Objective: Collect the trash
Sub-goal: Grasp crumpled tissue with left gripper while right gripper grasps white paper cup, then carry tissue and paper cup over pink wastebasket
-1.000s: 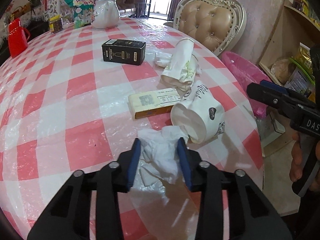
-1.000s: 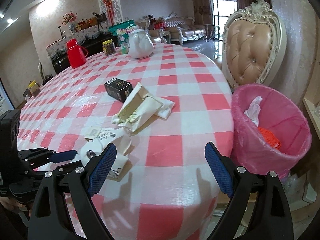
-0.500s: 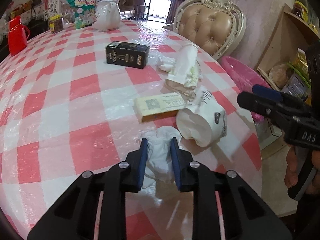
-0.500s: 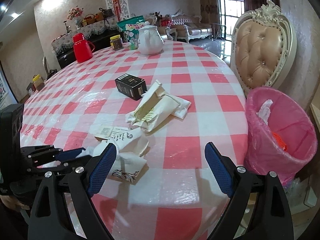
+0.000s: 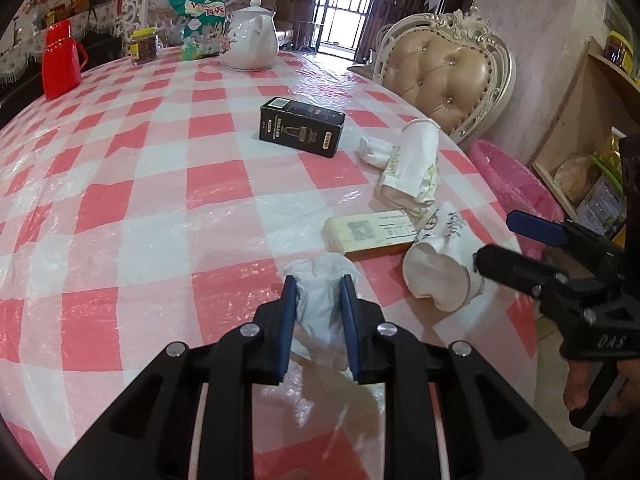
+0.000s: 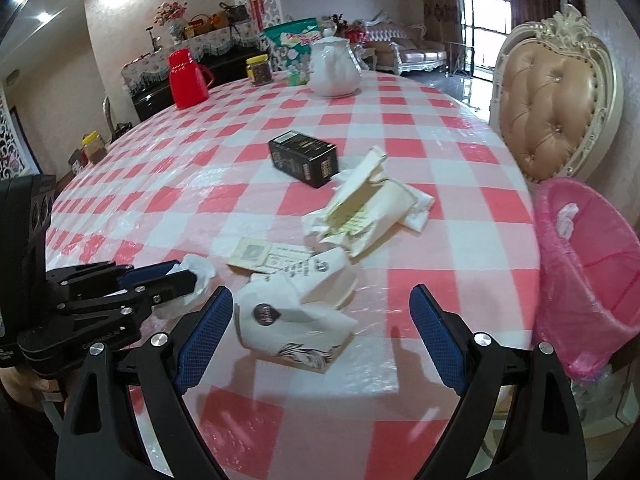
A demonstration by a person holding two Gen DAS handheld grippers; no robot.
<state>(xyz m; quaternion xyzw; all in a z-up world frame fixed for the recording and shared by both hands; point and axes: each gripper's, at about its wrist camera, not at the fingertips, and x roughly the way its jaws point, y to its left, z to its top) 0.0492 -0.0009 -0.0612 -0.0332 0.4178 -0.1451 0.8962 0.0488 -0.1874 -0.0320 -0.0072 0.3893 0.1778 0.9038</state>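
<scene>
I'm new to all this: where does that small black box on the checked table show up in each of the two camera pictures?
Left wrist view: the black box lies above centre, beyond the left gripper.
Right wrist view: the black box lies just left of centre, above the crumpled paper bag.
Shared landmark: the white teapot behind it.

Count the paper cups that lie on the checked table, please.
2. One crushed paper cup lies near the table edge, in front of the open right claw. Another flattened cup lies behind it, beside the black box. None seems hidden.
</scene>
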